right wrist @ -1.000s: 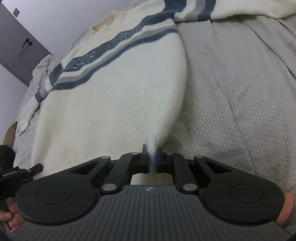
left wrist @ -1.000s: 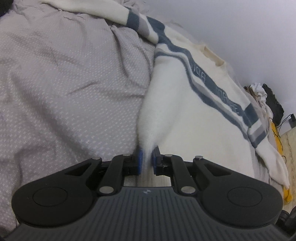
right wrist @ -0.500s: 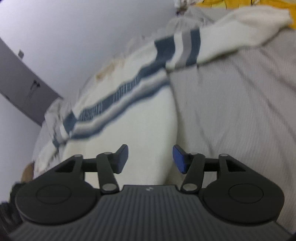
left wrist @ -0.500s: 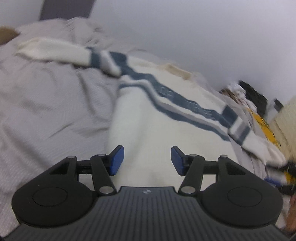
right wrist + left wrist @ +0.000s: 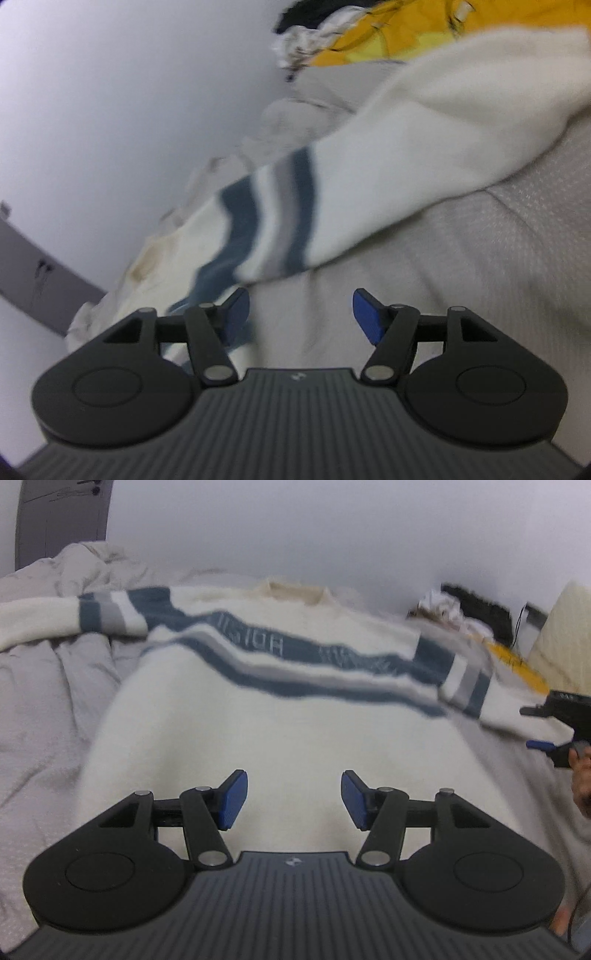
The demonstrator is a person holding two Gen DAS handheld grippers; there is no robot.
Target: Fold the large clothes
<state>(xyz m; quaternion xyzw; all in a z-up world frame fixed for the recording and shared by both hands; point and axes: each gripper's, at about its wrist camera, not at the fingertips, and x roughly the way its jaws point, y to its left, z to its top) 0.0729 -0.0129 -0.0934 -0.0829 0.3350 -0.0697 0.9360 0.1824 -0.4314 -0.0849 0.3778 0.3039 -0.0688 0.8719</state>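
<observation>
A cream sweater (image 5: 280, 716) with blue and grey chest stripes lies flat on a grey bedspread (image 5: 40, 716), both sleeves spread out. My left gripper (image 5: 291, 799) is open and empty, above the sweater's lower body. My right gripper (image 5: 300, 315) is open and empty, over the bedspread (image 5: 461, 266) just below the sweater's right sleeve (image 5: 388, 177). The right gripper also shows at the right edge of the left wrist view (image 5: 554, 731), near that sleeve's cuff.
A pile of yellow, white and black clothes (image 5: 388, 33) lies past the sleeve, also seen in the left wrist view (image 5: 476, 616). A white wall (image 5: 332, 528) runs behind the bed, with a grey door (image 5: 59, 517) at far left.
Both grippers let go of the sweater's hem and opened. The left one rose and tilted up over the body. The right one swung right towards the right sleeve.
</observation>
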